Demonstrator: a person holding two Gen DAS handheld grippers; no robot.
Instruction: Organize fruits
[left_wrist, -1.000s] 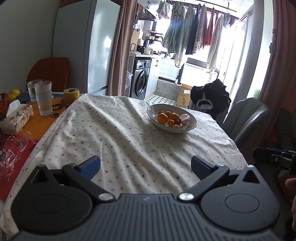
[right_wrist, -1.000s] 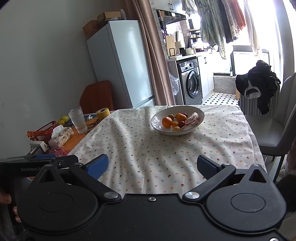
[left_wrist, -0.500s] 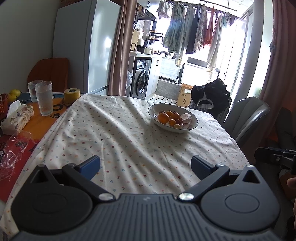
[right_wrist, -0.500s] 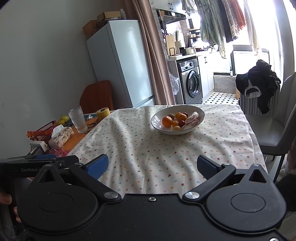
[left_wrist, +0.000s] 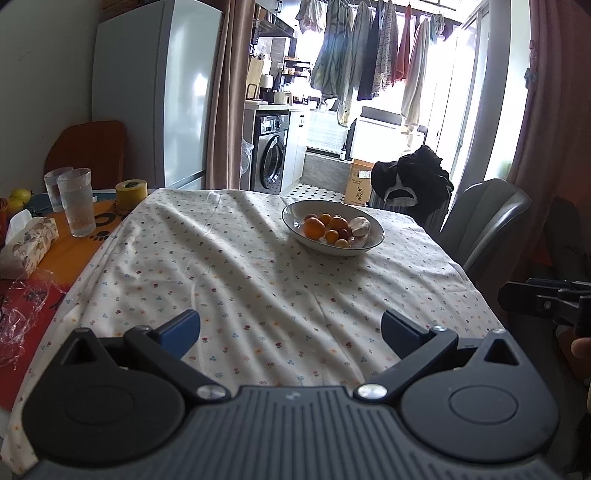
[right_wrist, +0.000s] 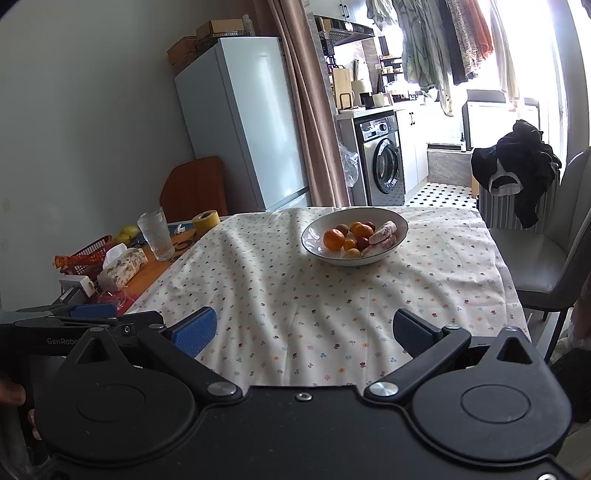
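Note:
A white bowl sits on the far right part of the flowered tablecloth. It holds oranges, smaller yellow and dark red fruits and pale pink pieces. It also shows in the right wrist view, with the oranges inside. My left gripper is open and empty above the near table edge, far from the bowl. My right gripper is open and empty, also at the near edge. Each gripper shows at the side of the other's view.
At the table's left stand two glasses, a yellow tape roll, a tissue box, a red basket and yellow-green fruits. A grey chair stands at the right. A fridge stands behind.
Both grippers have stayed open and almost still. The left view has shifted slightly, so the bowl sits a little differently in it.

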